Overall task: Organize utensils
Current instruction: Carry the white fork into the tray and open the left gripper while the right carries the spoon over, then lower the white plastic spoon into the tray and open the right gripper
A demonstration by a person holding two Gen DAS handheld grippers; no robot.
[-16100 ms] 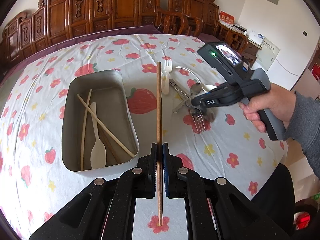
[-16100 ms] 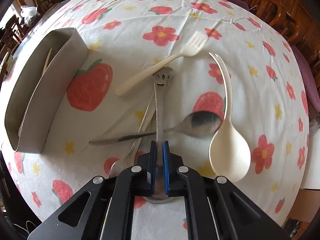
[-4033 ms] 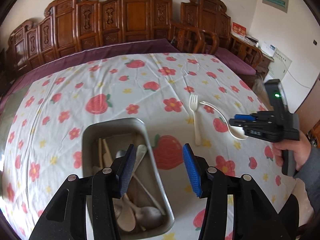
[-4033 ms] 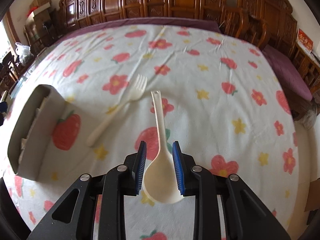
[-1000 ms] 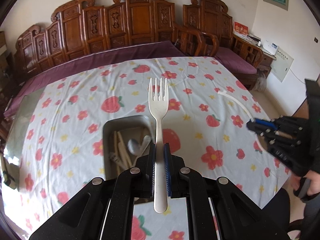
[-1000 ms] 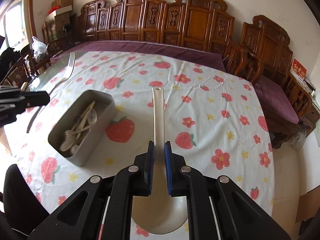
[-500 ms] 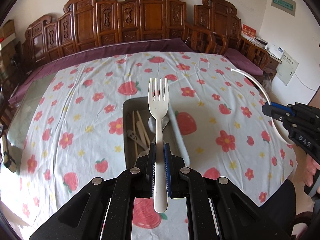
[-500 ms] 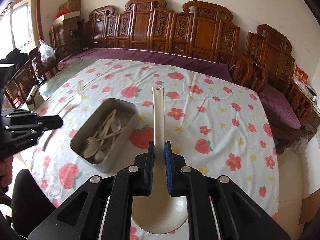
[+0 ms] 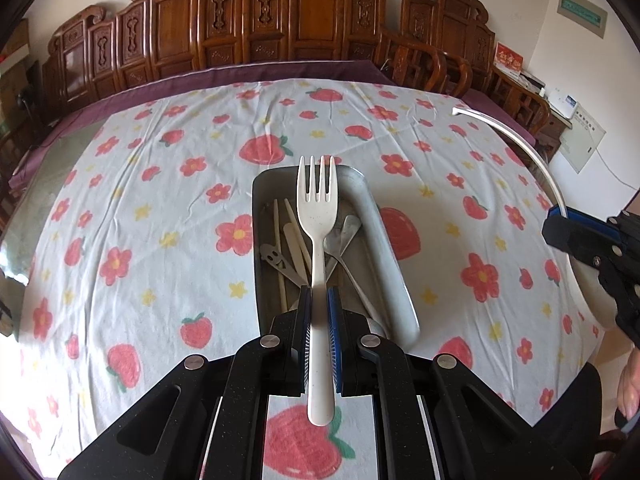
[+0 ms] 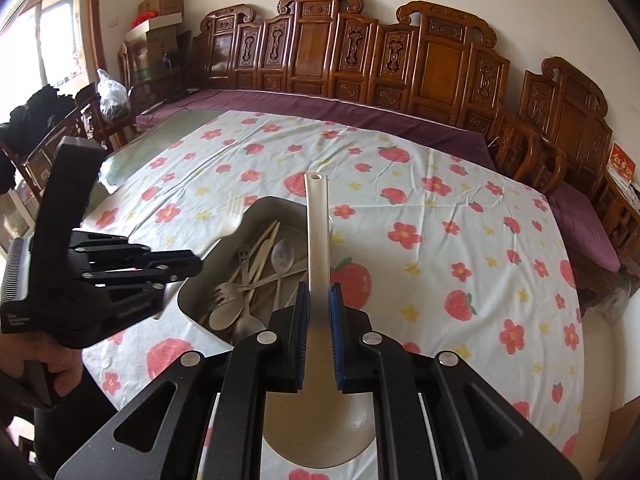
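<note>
My left gripper (image 9: 318, 300) is shut on a cream plastic fork (image 9: 317, 216), tines pointing away, held above the grey metal tray (image 9: 394, 276). The tray holds several utensils: chopsticks, spoons and forks. My right gripper (image 10: 319, 298) is shut on the handle of a large cream ladle spoon (image 10: 317, 236); its bowl lies back under the jaws. It hovers over the near end of the tray (image 10: 260, 204). The left gripper shows in the right wrist view (image 10: 176, 266) with the blurred fork (image 10: 234, 216). The right gripper shows in the left wrist view (image 9: 560, 228) with the spoon handle (image 9: 516, 140).
The round table wears a white cloth with strawberries and flowers (image 9: 160, 200). Carved wooden chairs (image 10: 360, 60) ring its far side. Boxes and a bag (image 10: 114, 94) stand at the far left of the room.
Both grippers have come in closer over the tray with their utensils still held. The tray looks larger and more central in both views.
</note>
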